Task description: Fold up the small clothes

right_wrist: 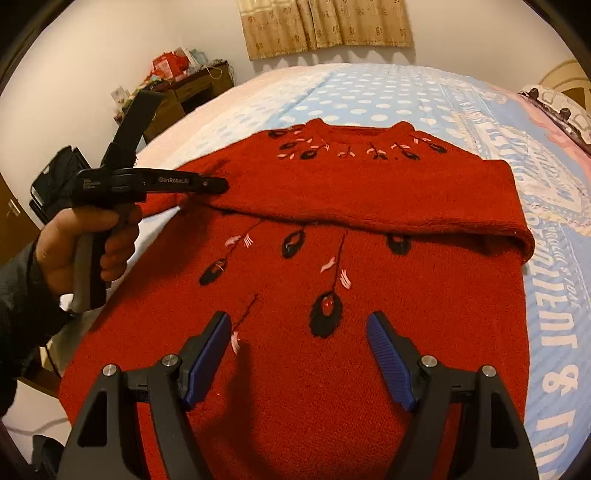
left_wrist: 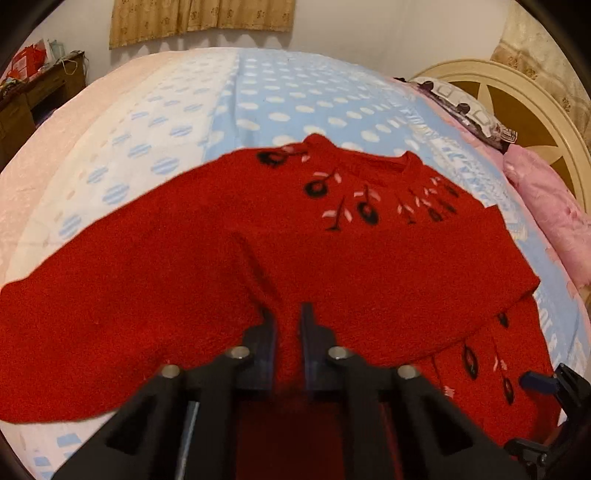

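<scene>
Lying flat on the bed (right_wrist: 388, 96), the red sweater (right_wrist: 332, 295) fills most of both views, neckline toward 12 o'clock, hem toward 6. It's knit w/ black flower shapes and pink stitches across chest and yoke. One sleeve (right_wrist: 369, 206) is folded across the body, running from approx 9 to 3 o'clock in the right wrist view, its fold end sitting near the sweater's 3 o'clock edge.

Left gripper (left_wrist: 287, 314): fingers nearly pressed together, only a narrow slot between them, tips down on the red knit at approx 6 o'clock of the left wrist view. Can't tell for sure whether a pinch of fabric is caught in that slot; nothing visibly bunched there. In the right wrist view the same left gripper (right_wrist: 218, 184) shows at 9 o'clock, held by a hand (right_wrist: 85, 247) w/ a dark sleeve, tips resting at the folded sleeve's 9 o'clock end.

Right gripper (right_wrist: 299, 325): fingers spread wide, blue ribbed pads (right_wrist: 388, 365) facing each other, over the sweater's lower front at 6 o'clock; a black flower sits just beyond the gap. Nothing between them.

Bed cover is light blue w/ white dots, plus a white-lettered band at 3 o'clock. Pink pillow (left_wrist: 546, 206) and cream headboard (left_wrist: 517, 96) at approx 2 o'clock in the left view. Wooden desk (right_wrist: 184, 92) w/ clutter at 10 o'clock, tan curtain (right_wrist: 325, 26) at 12.
</scene>
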The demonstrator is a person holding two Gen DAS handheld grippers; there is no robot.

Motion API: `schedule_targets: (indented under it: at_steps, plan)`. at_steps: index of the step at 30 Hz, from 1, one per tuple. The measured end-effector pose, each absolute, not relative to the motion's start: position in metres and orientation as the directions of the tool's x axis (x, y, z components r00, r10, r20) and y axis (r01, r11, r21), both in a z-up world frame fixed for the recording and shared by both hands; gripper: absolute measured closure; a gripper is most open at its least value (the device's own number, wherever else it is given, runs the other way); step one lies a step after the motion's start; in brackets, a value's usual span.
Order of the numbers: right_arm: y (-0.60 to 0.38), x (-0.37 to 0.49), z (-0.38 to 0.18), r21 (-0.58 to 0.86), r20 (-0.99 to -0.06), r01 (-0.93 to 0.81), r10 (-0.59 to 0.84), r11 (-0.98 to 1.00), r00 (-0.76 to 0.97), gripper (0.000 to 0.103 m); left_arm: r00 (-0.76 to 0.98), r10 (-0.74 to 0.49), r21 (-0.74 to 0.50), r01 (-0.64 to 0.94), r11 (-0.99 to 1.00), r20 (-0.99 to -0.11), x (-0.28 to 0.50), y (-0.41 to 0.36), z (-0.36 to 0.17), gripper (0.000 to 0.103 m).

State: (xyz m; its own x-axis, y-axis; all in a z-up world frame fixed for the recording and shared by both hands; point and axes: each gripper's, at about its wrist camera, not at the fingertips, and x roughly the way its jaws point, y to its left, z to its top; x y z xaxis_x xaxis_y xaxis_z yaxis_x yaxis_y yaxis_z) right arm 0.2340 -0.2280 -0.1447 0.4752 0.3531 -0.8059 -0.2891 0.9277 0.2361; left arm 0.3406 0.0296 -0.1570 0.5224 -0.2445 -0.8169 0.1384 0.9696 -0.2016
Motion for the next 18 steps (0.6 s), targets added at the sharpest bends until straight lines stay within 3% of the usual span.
schedule_targets:
  at_steps: [8, 15, 18]
  plan:
    - [-0.236, 0.235, -0.151, 0.282, -0.796, -0.265, 0.379, 0.922, 0.472, 0.026, 0.654, -0.223, -0.175, 0.14, 0.975, -0.723, 0.315, 0.048, -0.116, 0.094]
    - [-0.228, 0.239, -0.154, 0.238, -0.821, -0.271, 0.342, 0.933, 0.457, 0.026, 0.587, -0.157, -0.141, 0.072, 0.987, -0.795, 0.33, 0.052, -0.157, 0.092]
    - [-0.228, 0.242, -0.145, 0.226, -0.835, -0.3, 0.343, 0.927, 0.43, 0.026, 0.597, -0.113, -0.1, 0.055, 0.994, -0.794, 0.325, 0.048, -0.166, 0.083]
